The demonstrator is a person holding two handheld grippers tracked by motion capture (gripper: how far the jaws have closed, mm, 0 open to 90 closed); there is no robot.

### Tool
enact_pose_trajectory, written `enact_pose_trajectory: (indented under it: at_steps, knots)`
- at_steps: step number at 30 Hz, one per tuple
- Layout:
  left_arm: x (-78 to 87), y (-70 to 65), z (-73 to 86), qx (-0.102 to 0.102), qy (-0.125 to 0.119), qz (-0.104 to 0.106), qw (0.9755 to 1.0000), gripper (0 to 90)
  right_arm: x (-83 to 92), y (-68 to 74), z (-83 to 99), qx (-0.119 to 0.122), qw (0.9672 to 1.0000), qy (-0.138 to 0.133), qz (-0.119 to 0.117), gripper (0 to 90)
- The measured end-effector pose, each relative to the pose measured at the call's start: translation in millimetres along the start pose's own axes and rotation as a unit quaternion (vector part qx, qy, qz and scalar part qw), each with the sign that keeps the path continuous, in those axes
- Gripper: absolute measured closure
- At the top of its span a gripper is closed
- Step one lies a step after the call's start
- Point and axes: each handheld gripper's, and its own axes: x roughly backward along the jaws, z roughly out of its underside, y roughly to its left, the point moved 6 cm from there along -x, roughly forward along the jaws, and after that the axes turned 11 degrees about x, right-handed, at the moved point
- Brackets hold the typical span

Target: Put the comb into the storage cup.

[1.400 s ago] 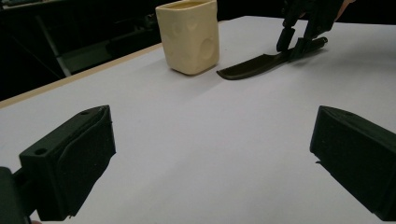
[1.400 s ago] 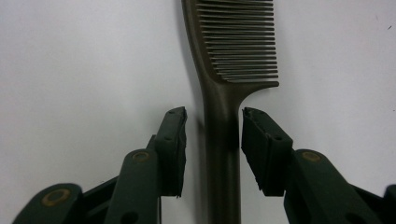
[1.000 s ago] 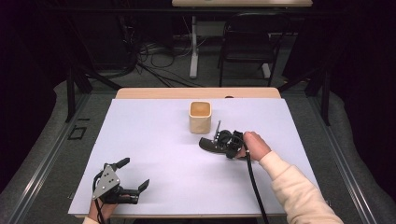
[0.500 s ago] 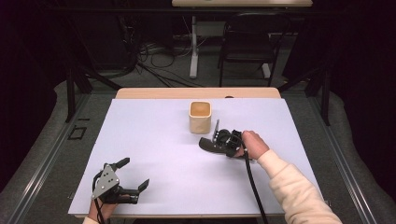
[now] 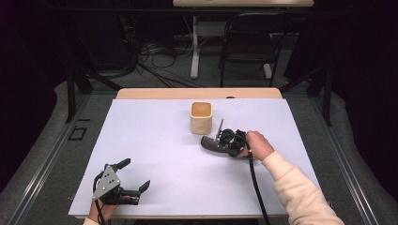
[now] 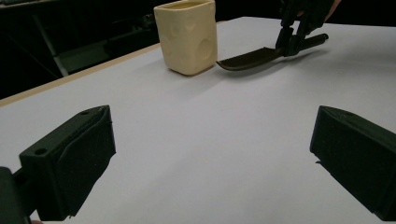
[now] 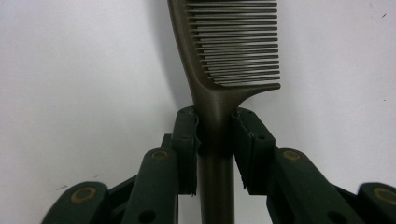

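High view: The right gripper (image 5: pixel 219 140) lies low on the white surface (image 5: pixel 155 140), just beside the cream cup (image 5: pixel 201 117). Its fingers are clamped on the handle of a dark comb (image 5: pixel 210 143), whose toothed end points left, toward the base of the cup. The fingers have just been closing, with the comb handle between them. The left gripper (image 5: pixel 133 176) rests near the front left corner of the surface, well apart from the comb, its fingers spread and holding nothing.

Left gripper view: The two fingers (image 6: pixel 70 158) stand wide apart over bare surface. Beyond them, the cup (image 6: pixel 187 36) stands upright. The comb (image 6: pixel 254 57) lies with its tip just beside the cup wall; whether it touches cannot be determined. The cup interior is not visible from this angle.

Right gripper view: The fingers (image 7: pixel 186 140) press on both sides of the comb (image 7: pixel 229 46) at the neck, where handle meets teeth.

Assessment: The step in hand appears to be the grasp of the comb, now secured. The next move probably calls for a lift clear of the surface, then tilting the comb upright above the cup opening. From above, the cup appears empty.
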Motion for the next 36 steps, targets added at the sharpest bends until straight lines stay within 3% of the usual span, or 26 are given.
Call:
enact_pose_trajectory:
  at_steps: [14, 36]
  knots:
    - [-0.1, 0.1, 0.2, 0.001, 0.000, -0.001, 1.0000, 0.1, 7.7, 3.7, 4.3, -0.001, 0.9998, -0.021, 0.000, 71.0]
    - [0.0, 0.4, 0.2, 0.001, 0.000, -0.002, 1.0000, 0.1, 20.8, 6.1, 14.6, -0.035, 0.9966, -0.074, 0.003, 71.0]
